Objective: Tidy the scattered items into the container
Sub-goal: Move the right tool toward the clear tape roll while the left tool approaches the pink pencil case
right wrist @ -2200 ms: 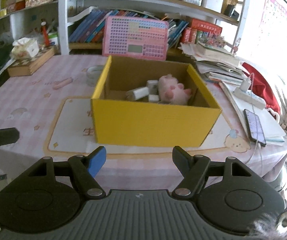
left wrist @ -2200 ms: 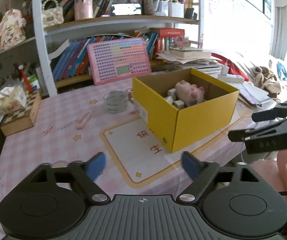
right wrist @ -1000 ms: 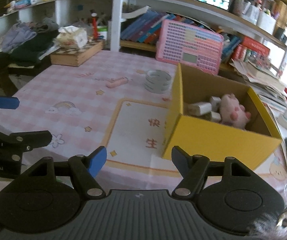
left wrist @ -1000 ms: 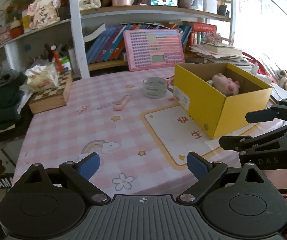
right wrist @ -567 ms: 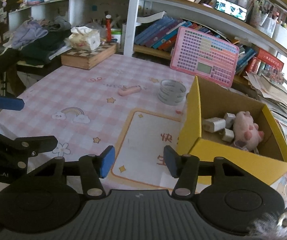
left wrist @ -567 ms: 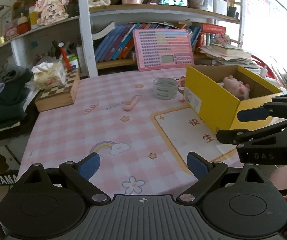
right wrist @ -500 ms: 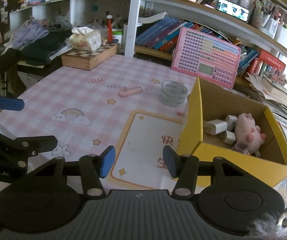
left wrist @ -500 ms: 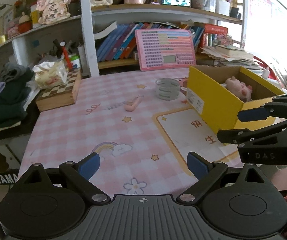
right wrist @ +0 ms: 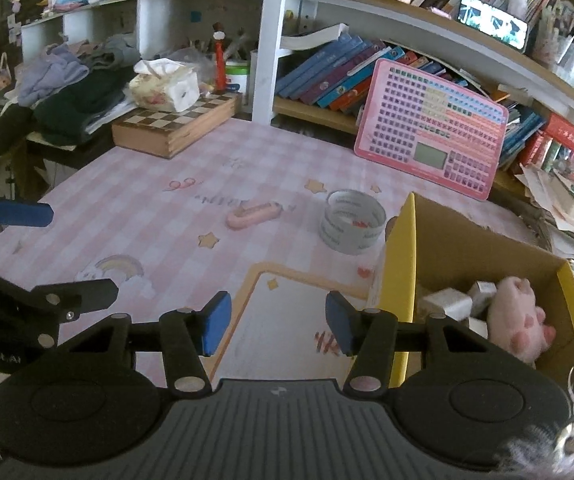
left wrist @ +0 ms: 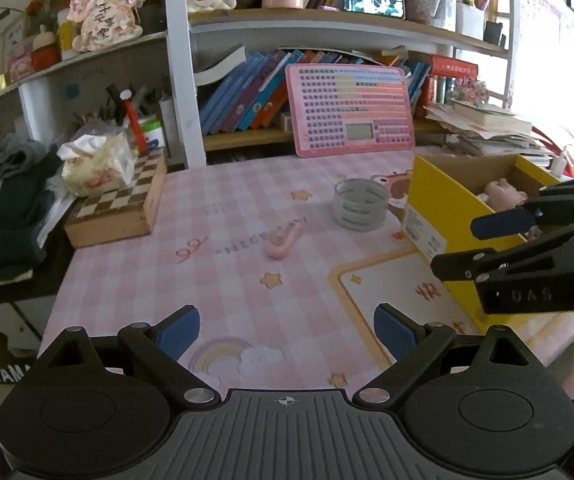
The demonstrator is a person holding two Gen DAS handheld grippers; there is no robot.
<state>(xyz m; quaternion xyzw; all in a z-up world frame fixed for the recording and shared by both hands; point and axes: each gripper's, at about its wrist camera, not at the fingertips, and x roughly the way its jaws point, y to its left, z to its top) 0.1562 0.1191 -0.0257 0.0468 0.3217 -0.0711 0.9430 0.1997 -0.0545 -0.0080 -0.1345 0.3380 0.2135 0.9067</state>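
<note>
With my left jaws wide and my right jaws narrowed on nothing, the tape (right wrist: 351, 226) and pink pen (right wrist: 253, 215) lie loose on the worktop (right wrist: 147, 208) beside the box (right wrist: 401, 276), which a careless sweep could shove.

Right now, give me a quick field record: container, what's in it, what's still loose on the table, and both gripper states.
container: yellow box, open top, at the table's right
in box: pink plush toy, white blocks
loose on table: tape roll, pink stick-shaped item
left gripper: open, empty
right gripper: open, empty, jaws have just been closing
</note>
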